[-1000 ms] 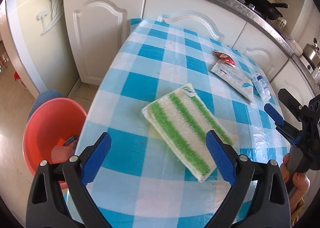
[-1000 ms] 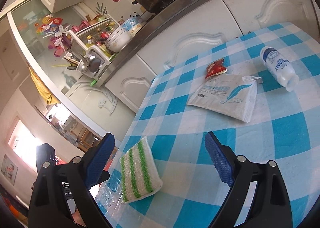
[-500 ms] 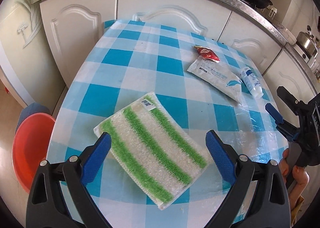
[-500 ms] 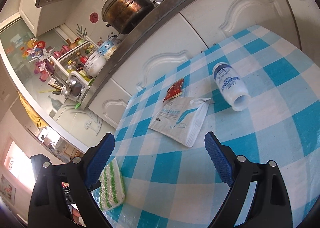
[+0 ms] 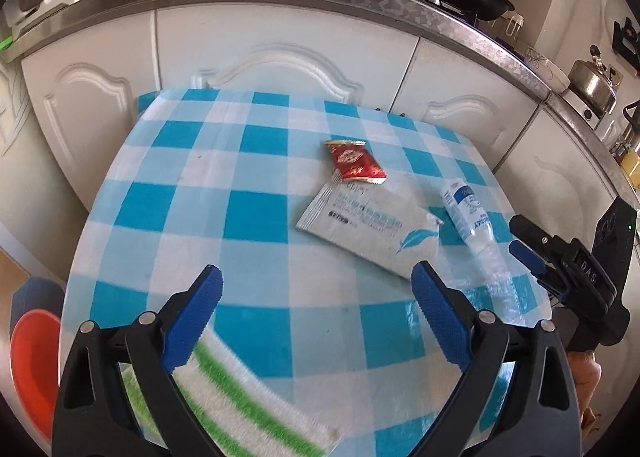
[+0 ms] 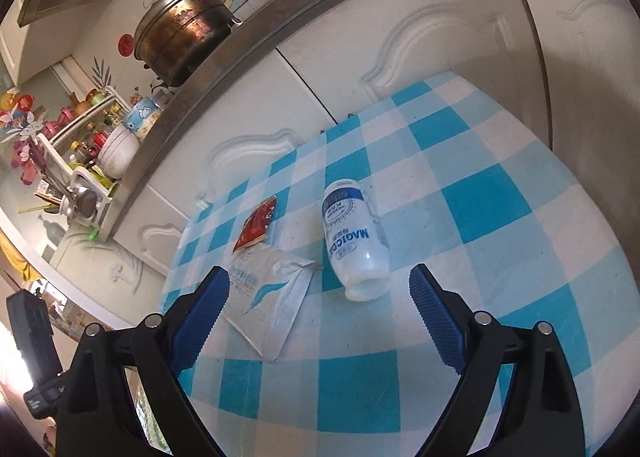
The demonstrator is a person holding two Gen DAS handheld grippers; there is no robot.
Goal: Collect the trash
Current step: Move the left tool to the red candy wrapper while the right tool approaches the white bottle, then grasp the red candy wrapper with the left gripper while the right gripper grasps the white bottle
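The left claw (image 5: 316,317) hangs over the tabletop (image 5: 256,217) with its two blue fingers (image 5: 192,317) spread wide apart. It grips nothing. The right claw (image 6: 320,317) is spread wide too, and it also grips nothing.

The tabletop has a blue and white checked cover. Three bits of trash lie on it, close together, toward the far right side in the left view. A small red packet (image 5: 356,165) lies farthest from the left claw. One end of it touches a flat white pouch (image 5: 368,225) with a blue feather picture on it. Just beside the pouch lies a white bottle (image 5: 468,217) with a blue label. The bottle is on its side.

In the right view, the white bottle (image 6: 354,241) lies between the two blue fingers (image 6: 436,317) but a little way ahead of them. Its open mouth points toward the camera. The white pouch (image 6: 272,297) is near the left finger, and the red packet (image 6: 258,225) sits behind the pouch.

A white cloth with green stripes (image 5: 240,389) lies right under the left claw, at the near edge of the tabletop. A red bucket (image 5: 32,369) stands on the floor, down at the left side of the tabletop.

The right claw (image 5: 532,257) also shows at the right edge of the left view, just past the bottle. White cupboard doors (image 5: 280,57) stand behind the tabletop. A big brown pot (image 6: 184,37) sits on the counter above them.
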